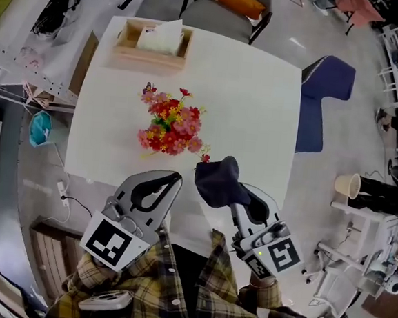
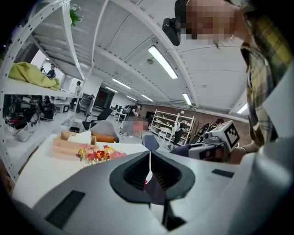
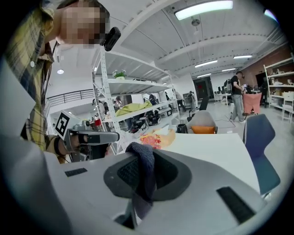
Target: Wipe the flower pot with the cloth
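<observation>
Left gripper (image 1: 177, 177): your jaws are pressed together with nothing between them, tips over the near edge of the table.
Right gripper (image 1: 242, 199): your jaws are clamped on the cloth, just right of your left gripper.
Cloth (image 1: 216, 180): dark blue, bunched over your right jaw tips and hanging down between them.
Flower pot (image 1: 171, 125): just ahead of both grippers, closer to your left tips. From above only its red, pink and yellow blooms show.
Table (image 1: 258, 111): white and square, mostly bare beyond your right gripper.
Tissue box (image 1: 152, 43): wooden, past the flowers at the far edge.
Chairs: a blue chair (image 1: 322, 96) off to the right of your right gripper, and an orange-cushioned chair (image 1: 233, 5) beyond the far edge.
Room: grey floor, white shelving (image 3: 133, 98) left of your right gripper, long ceiling lights overhead.
</observation>
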`<state>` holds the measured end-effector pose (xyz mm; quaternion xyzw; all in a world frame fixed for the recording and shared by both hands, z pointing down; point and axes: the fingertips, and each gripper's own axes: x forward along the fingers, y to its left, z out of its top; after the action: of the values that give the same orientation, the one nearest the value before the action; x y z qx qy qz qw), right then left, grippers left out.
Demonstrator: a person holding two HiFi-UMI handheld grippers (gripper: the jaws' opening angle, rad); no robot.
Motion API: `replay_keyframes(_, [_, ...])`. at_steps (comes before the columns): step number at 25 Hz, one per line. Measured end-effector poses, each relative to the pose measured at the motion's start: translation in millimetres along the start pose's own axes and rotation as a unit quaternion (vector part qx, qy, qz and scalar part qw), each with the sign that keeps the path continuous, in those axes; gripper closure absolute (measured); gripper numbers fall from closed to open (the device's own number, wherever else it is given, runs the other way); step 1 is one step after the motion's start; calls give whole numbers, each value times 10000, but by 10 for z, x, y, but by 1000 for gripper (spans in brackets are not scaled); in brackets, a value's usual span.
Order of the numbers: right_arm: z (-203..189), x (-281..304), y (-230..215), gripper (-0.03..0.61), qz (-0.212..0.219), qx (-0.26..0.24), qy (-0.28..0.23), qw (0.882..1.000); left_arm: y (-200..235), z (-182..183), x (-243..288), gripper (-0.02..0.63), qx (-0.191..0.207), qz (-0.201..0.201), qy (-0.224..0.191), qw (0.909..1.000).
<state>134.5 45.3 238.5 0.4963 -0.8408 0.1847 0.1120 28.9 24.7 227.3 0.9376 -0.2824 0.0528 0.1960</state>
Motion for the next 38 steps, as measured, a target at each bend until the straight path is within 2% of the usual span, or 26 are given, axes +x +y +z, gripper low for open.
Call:
replay_keyframes(7, [-519, 491, -62, 561, 246, 102, 412, 9988, 269, -692, -24, 600, -248, 273, 515, 9980])
replay_keyframes(13, [-845, 766, -154, 561, 281, 282, 580, 9975, 629, -1167, 32, 595, -101, 727, 780, 9943])
replay_keyframes(19, [-1000, 1024, -299, 561, 234, 403, 554, 9974, 953, -1430, 198, 470, -28, 1079, 803, 9909])
replay_keyframes(22, [-1061, 1151, -354, 561, 259, 513, 549, 9968, 1070, -1503, 292, 372, -18, 1116, 763, 9908])
replay_keyframes(24, [-1088, 1222, -372, 561, 288, 555, 548, 9965, 1134, -1526, 334, 334, -92, 1131, 699, 9911])
replay_keyframes(29, [-1128, 1382, -396, 561, 377, 585, 543, 9961, 1247, -1540, 400, 266, -276, 1108, 559, 9919])
replay_keyframes(33, [-1147, 1490, -415, 561, 406, 606, 570, 9957, 1312, -1541, 457, 250, -186, 1009, 568, 9931])
replay_keyframes(38, [-1119, 1612, -446, 561, 409, 852, 512, 9942, 1352, -1527, 531, 184, 40, 907, 582, 9942])
